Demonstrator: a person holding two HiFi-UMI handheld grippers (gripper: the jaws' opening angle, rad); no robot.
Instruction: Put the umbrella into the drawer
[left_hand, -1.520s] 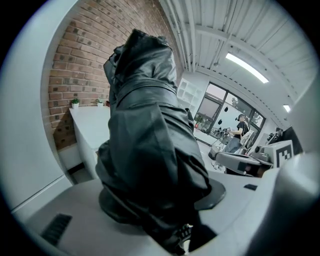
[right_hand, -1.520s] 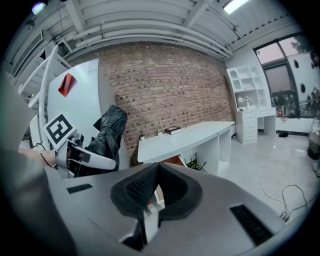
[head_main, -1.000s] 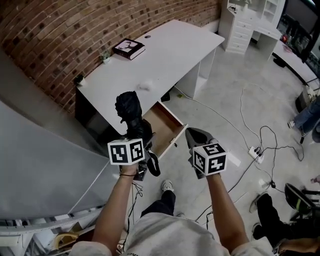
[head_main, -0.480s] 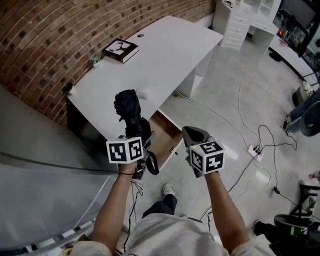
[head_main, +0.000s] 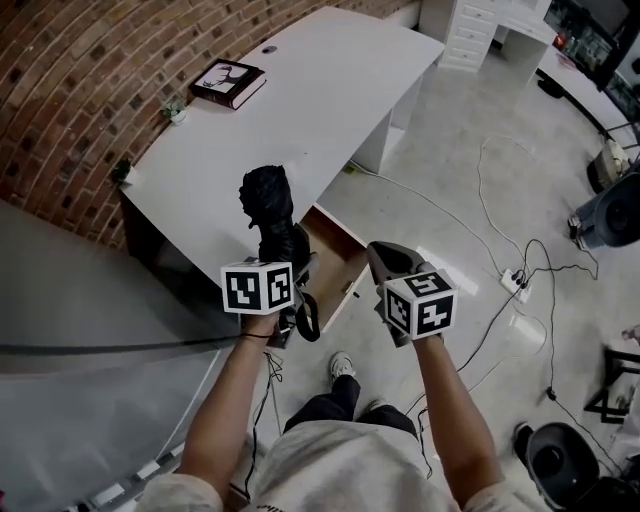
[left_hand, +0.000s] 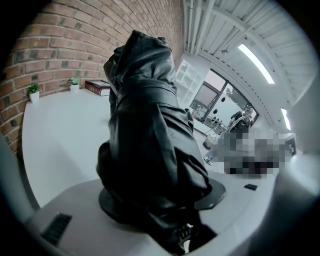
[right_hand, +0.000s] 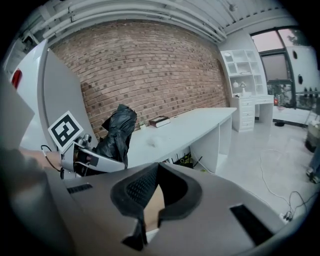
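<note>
The left gripper (head_main: 284, 268) is clamping the umbrella (head_main: 268, 205) upright above the desk (head_main: 300, 110) edge, with the open drawer (head_main: 335, 262) at its 4 o'clock. The right gripper (head_main: 378, 256) is hanging closed and empty. Lowered crooked, the bundle is likely catching on the drawer's rim. It is looking black, folded, crumpled and glossy.

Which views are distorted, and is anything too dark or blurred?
Head view: the brick wall curves from the wide lens; light is dim. Left gripper view: strong fisheye, black corners; the umbrella is a near-black mass close to the lens; a mosaic patch, added afterwards, sits at right. Right gripper view: fisheye too, but the desk is sharp and well lit.
</note>
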